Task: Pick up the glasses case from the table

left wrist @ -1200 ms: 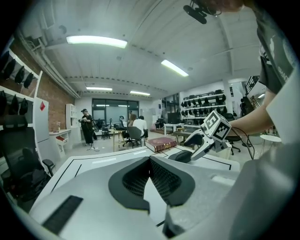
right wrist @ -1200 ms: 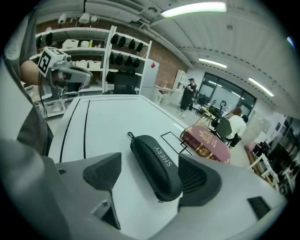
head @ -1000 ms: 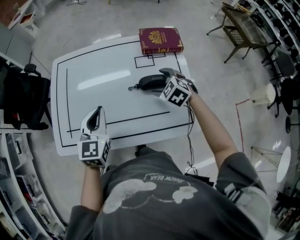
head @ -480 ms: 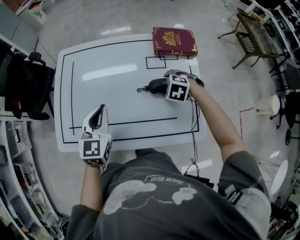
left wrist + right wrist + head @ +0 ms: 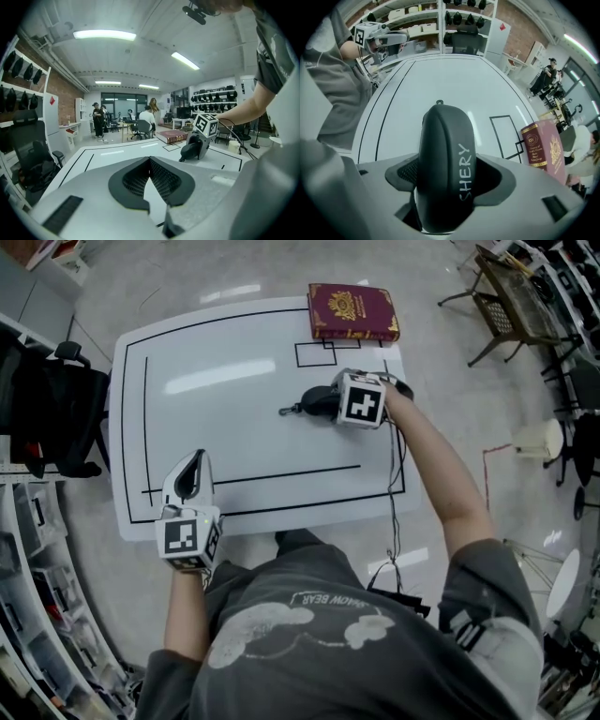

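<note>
Glasses case (image 5: 314, 401) lay on the white table (image 5: 234, 442), right of centre in the upper half of the head view, dark and rounded, with a small loop (image 5: 286, 411) sticking out at its left end. The right gripper (image 5: 345, 399) stood over the case's right end, pointing steeply down, its marker cube (image 5: 363, 401) facing the camera. In the right gripper view the case (image 5: 445, 164) filled the space between the two jaws, standing on edge with the white letters "SHERY" running along its spine. The jaws had just been closing, with the case between them, and both pads appeared to lie against its sides. The case's underside still seemed to rest on the tabletop.

A dark red book (image 5: 353, 312) with a gold emblem sat at the top right edge of the table, well apart from the case. A small black outlined rectangle (image 5: 316, 353) was drawn between them.

The left gripper (image 5: 197, 461) was at the lower left of the head view, over the table's near edge. Its jaws were closed tip to tip with nothing between them, as the left gripper view showed (image 5: 150, 161). That view also showed the case (image 5: 192, 149) far across the table at centre right.
</note>
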A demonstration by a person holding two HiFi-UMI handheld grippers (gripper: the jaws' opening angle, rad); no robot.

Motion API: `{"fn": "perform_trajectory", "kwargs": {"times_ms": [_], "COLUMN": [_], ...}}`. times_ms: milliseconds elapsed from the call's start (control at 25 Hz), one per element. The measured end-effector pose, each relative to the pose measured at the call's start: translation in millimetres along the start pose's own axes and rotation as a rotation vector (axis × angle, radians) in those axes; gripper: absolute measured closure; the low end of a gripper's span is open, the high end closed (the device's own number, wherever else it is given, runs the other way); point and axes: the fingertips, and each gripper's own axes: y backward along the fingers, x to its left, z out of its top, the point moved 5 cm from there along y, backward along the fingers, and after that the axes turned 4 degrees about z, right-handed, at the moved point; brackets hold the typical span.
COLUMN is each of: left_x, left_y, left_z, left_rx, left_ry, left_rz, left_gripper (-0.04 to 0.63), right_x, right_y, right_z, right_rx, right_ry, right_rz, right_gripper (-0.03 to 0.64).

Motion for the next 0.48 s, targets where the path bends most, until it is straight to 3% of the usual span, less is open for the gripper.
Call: {"fn": "perform_trajectory", "kwargs": {"times_ms": [160, 480], "left_x": [6, 24], "left_y": [6, 31], "left_z": [-1, 8], "left_rx": [-0.013, -0.064], "left_ry": [0.004, -0.013], "left_rz": [-0.034, -0.125], "left_gripper": [0.594, 0.594], "right_x": [5, 49], "right_y": [13, 65], "right_z": [3, 47], "right_rx": [-0.067, -0.373], "right_ry": [-0.1, -0.361], "right_rz": [-0.1, -0.235], "right_gripper": [0.29, 0.291]}}
